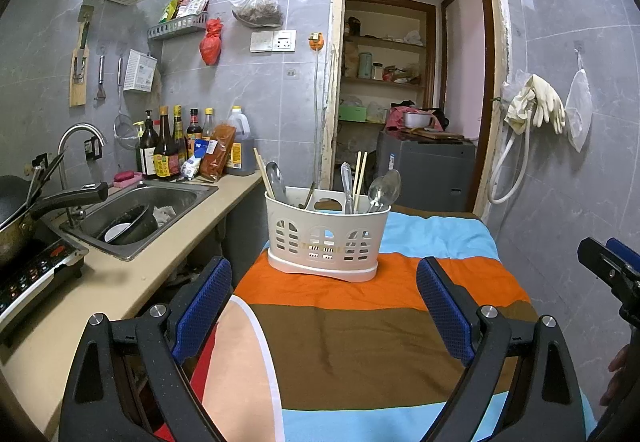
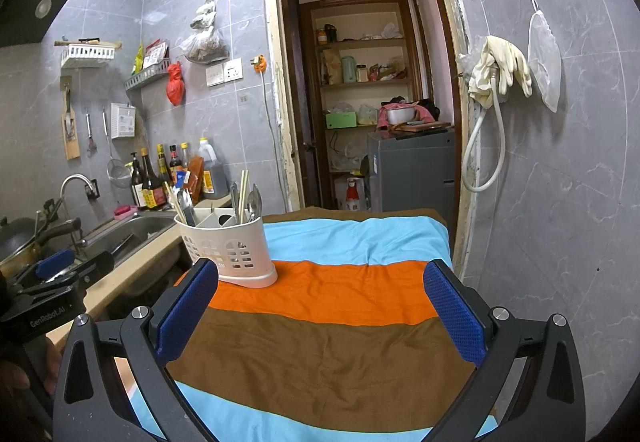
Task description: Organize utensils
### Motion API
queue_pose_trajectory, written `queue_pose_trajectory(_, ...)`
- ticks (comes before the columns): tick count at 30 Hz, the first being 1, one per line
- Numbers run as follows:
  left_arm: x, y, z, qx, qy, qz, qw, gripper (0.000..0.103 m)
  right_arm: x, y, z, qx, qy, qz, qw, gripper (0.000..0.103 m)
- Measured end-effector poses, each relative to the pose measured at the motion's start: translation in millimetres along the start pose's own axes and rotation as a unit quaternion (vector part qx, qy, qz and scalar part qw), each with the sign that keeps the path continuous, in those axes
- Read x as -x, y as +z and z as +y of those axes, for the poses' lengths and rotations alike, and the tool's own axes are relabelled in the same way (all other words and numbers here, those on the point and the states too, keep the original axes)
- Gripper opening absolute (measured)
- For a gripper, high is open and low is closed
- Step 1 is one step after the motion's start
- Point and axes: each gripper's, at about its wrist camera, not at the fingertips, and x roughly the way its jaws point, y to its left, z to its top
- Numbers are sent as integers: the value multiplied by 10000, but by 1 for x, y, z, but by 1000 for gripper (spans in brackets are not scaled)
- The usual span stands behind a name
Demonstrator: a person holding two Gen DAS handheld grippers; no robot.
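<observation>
My left gripper (image 1: 324, 302) jaws wide, empty, lined up on white slotted plastic utensil caddy (image 1: 326, 238), upright on striped cloth tabletop (image 1: 360, 342). Spoons, chopsticks mixed across compartments. Right gripper (image 2: 320, 316) wide too, hanging back.

A striped cloth (image 1: 360, 322) covers the table beside a sink (image 1: 140, 210), bottles (image 1: 168, 146) and hanging gloves (image 1: 536, 106).
</observation>
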Motion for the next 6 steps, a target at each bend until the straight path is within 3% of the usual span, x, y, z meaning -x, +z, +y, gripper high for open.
queue_pose_trajectory(6,-1,0,0,-4,-6,9,10000,91,0,0,-1,-3,4,9,10000,103)
